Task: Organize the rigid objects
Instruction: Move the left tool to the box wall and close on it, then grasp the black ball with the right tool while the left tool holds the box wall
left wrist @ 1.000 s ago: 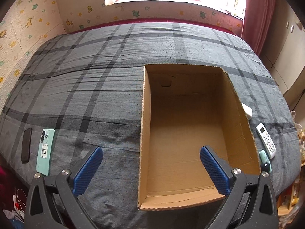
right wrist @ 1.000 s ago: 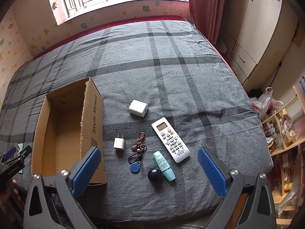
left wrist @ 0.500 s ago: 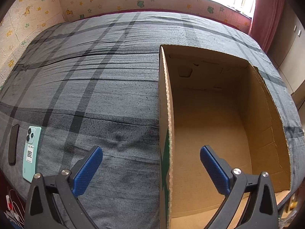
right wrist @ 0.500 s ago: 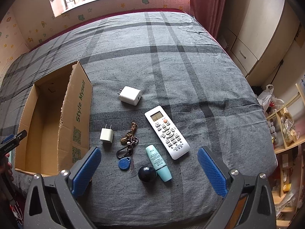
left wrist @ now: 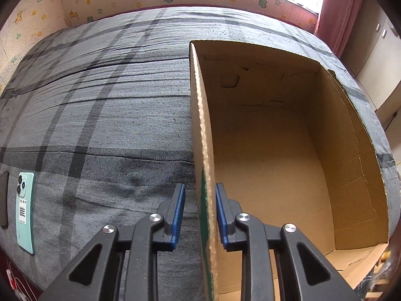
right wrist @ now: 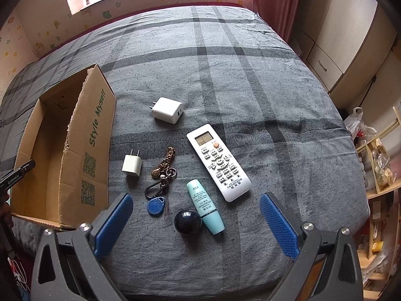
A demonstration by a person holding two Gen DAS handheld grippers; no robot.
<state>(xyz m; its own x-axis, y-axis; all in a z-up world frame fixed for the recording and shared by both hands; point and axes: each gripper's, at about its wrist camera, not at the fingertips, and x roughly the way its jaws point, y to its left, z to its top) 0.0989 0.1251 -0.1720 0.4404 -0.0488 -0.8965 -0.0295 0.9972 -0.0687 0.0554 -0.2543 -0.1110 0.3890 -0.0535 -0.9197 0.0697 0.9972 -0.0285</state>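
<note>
An open cardboard box (left wrist: 275, 155) lies on the grey plaid bed. My left gripper (left wrist: 200, 200) straddles the box's left wall (left wrist: 204, 138) near its front end; its jaws are closing, the right pad at the wall and the left pad a little apart from it. My right gripper (right wrist: 196, 197) hangs open above a white remote (right wrist: 218, 161), a teal tube (right wrist: 204, 205), a black ball (right wrist: 188, 221), a keychain with a blue fob (right wrist: 156, 207), a small white plug (right wrist: 132, 166) and a larger white charger (right wrist: 167, 110). These lie to the right of the box (right wrist: 97, 135).
A teal phone (left wrist: 25, 210) and a dark flat item (left wrist: 3, 198) lie on the bed left of the box. Right of the bed are a wardrobe (right wrist: 333, 40) and open shelves (right wrist: 378, 165). A window and a red curtain (right wrist: 273, 2) stand beyond the bed's far end.
My left gripper has sunk and shifted left over the box's left wall, and its jaws have narrowed from wide open to either side of that wall. My right gripper has sunk toward the objects.
</note>
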